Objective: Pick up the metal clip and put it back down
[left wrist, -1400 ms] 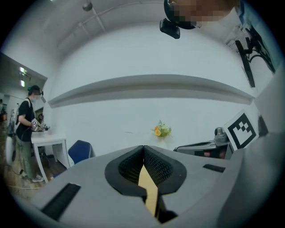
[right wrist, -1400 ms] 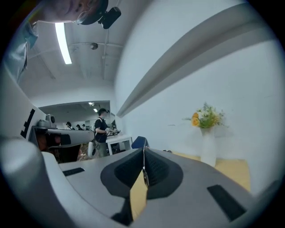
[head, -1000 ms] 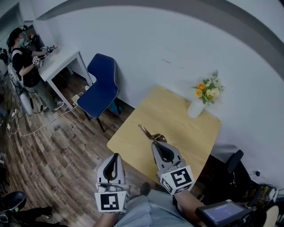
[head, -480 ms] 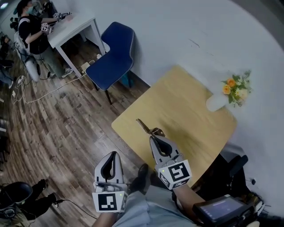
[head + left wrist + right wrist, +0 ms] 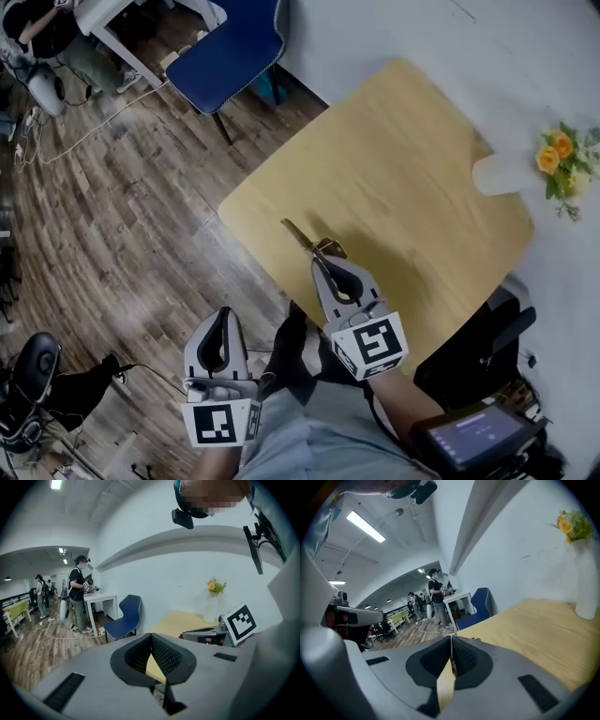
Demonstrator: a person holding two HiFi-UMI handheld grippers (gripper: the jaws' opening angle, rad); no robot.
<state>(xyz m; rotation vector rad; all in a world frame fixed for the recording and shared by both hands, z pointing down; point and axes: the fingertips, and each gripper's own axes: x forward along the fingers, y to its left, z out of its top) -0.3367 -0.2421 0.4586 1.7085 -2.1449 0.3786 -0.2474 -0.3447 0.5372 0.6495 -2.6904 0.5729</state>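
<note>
right tool [image 5: 322, 261] pinches brass-coloured metal clip [image 5: 300, 234] by near end, above near-left part of light wooden surface [image 5: 422, 178], seemingly lifted, ready for set-down. left tool [image 5: 223, 314] pressed together, empty, idle off surface.

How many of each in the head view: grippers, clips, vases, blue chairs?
Grippers: 2 (left gripper, right gripper)
Clip: 1, in the right jaws
Vase: 1
Blue chair: 1
Total: 5
</note>
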